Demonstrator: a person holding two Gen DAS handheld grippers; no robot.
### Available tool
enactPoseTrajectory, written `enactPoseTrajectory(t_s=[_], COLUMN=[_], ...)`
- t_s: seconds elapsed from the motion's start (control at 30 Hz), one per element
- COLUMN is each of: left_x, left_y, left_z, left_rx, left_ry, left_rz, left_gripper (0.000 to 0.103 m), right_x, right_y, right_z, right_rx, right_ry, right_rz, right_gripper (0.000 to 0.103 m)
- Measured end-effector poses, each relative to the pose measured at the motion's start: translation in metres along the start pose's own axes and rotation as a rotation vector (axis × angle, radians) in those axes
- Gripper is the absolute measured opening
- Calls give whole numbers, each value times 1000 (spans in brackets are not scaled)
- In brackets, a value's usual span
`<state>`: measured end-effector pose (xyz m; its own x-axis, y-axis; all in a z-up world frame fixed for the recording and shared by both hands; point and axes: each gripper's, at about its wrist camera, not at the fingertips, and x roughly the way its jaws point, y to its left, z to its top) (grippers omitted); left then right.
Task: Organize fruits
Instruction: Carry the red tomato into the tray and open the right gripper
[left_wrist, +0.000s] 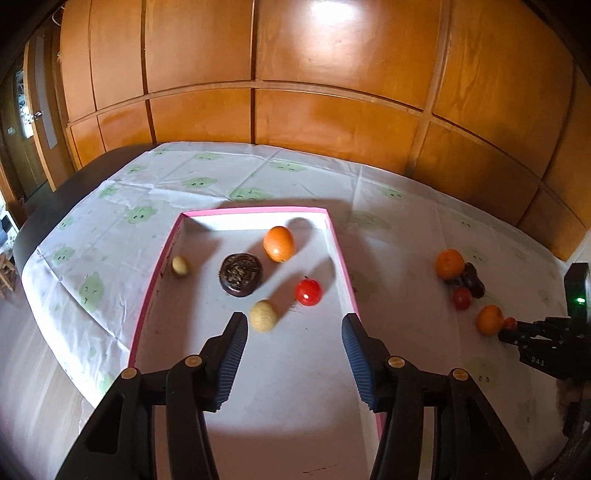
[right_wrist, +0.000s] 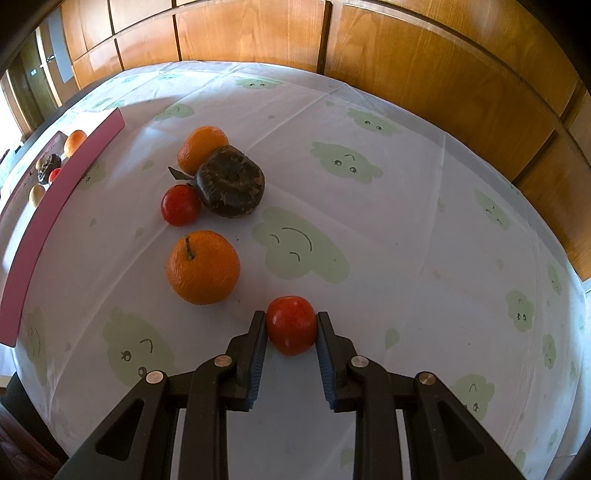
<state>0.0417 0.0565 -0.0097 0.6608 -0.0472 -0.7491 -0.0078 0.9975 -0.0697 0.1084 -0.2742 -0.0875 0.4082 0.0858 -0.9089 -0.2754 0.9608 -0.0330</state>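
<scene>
My left gripper (left_wrist: 293, 321) stands open above the pink-rimmed white tray (left_wrist: 255, 210), nothing between its fingers. In the tray lie an orange (left_wrist: 279, 243), a dark brown round fruit (left_wrist: 241, 274), a red tomato (left_wrist: 308, 291), a tan fruit (left_wrist: 263, 315) just ahead of the left finger, and a smaller tan fruit (left_wrist: 180, 266). My right gripper (right_wrist: 291, 317) is shut on a small red tomato (right_wrist: 291, 323) low over the cloth. Left of it lies a stemmed orange (right_wrist: 203, 266); farther off sit another red tomato (right_wrist: 181, 205), a dark brown fruit (right_wrist: 231, 184) and an orange (right_wrist: 201, 147).
A white tablecloth (right_wrist: 388, 229) with green cloud faces covers the table. Wooden wall panels (left_wrist: 332, 92) close off the far side. The tray's pink side wall (right_wrist: 55, 206) runs along the left of the right wrist view. The table's left edge (left_wrist: 40, 221) drops away.
</scene>
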Motion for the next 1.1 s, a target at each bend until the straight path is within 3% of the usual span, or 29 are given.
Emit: enactPoseTrajectory(t_s=[0.5,0.83,1.1], left_x=[-6,-5,-7], left_y=[6,20,30], left_z=[-6,-11,-13], left_rx=[5,-18,-30], left_ry=[-15,-26,-44], left_rz=[9,25,42], left_gripper=[54,55,56], right_x=[0,-5,-25], right_y=[0,8,23], right_z=[-4,-8,-17], right_rx=[8,4,38], right_ry=[9,90,62], right_rz=[-2,-31,21], right_gripper=[26,26,26])
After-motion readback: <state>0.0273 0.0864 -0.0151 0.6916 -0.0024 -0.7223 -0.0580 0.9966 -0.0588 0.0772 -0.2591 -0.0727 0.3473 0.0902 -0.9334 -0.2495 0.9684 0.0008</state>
